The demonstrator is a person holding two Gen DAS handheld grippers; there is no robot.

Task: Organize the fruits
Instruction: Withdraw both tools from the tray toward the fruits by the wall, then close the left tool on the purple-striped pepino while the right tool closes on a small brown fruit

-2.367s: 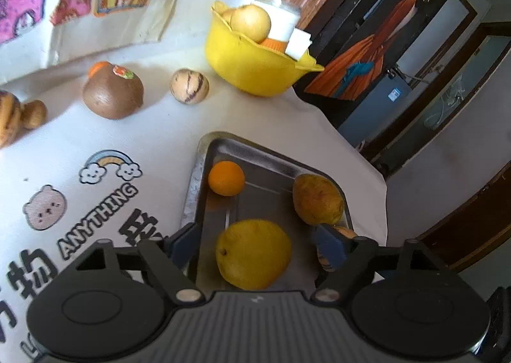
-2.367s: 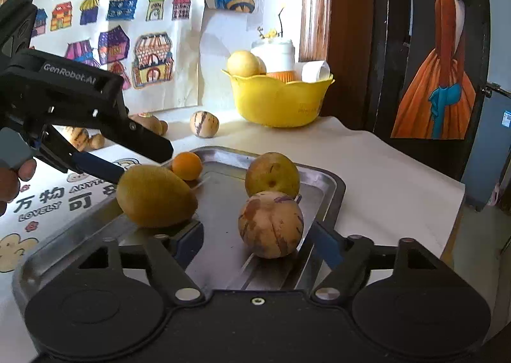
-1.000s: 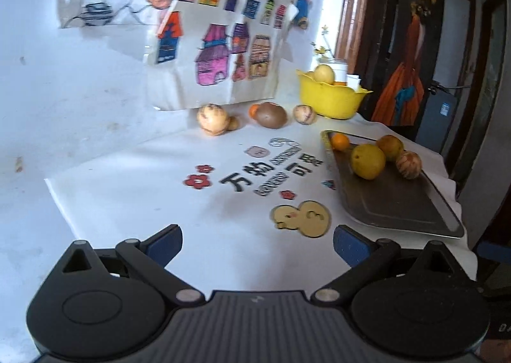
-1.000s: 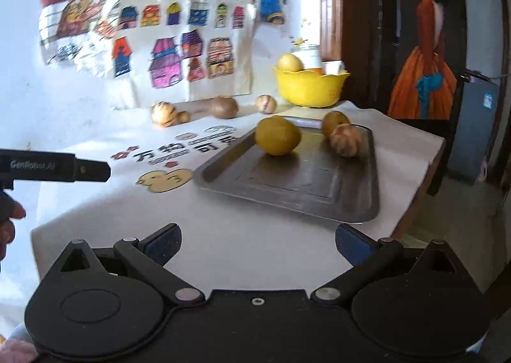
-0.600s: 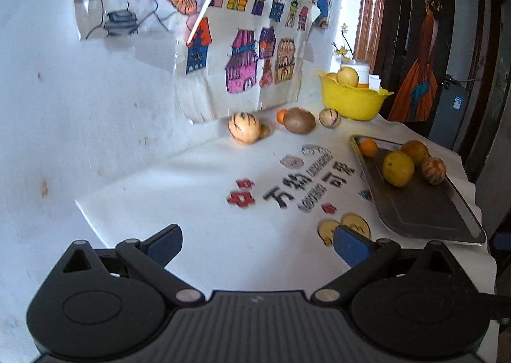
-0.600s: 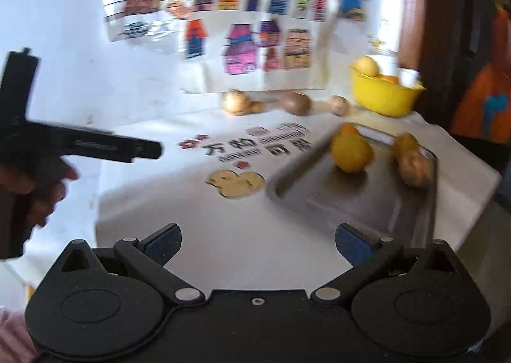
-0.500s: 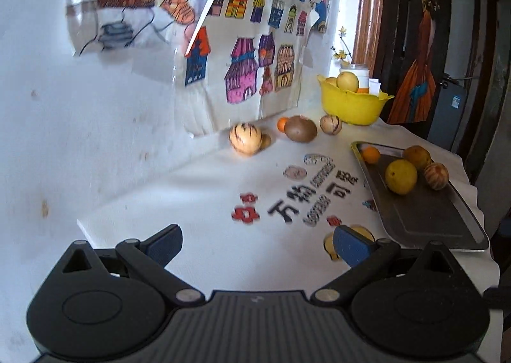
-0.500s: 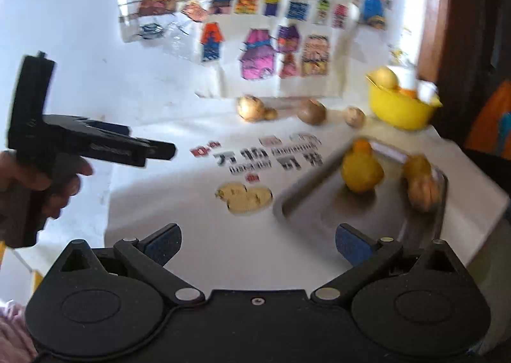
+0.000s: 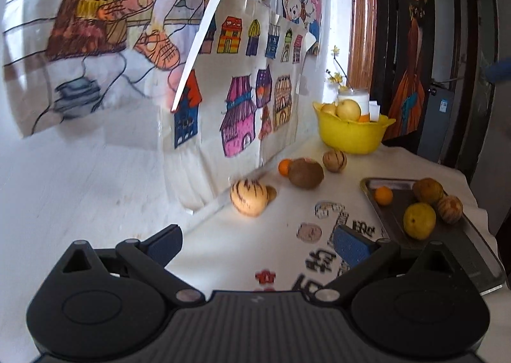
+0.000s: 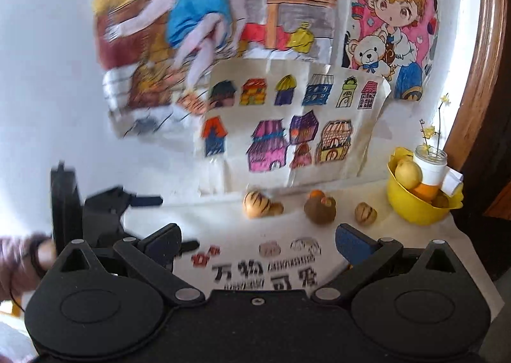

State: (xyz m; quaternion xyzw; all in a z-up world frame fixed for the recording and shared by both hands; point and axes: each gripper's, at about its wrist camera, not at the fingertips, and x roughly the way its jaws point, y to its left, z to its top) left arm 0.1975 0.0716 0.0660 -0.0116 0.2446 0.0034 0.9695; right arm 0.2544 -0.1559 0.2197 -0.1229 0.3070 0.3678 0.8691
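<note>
**Both grippers empty, loose fruit at the wall**

White printed tablecloth [image 9: 223, 254] under kids' drawings. Striped cream melon-like fruit [image 9: 249, 201] sits by the wall, approx 12 o'clock from left gripper [image 9: 257, 243], fingers wide apart, nothing held. Right gripper [image 10: 257, 243] also spread, further back imo. Grey metal tray [image 9: 472, 254] w/ 4 fruits at 3 o'clock.
</note>
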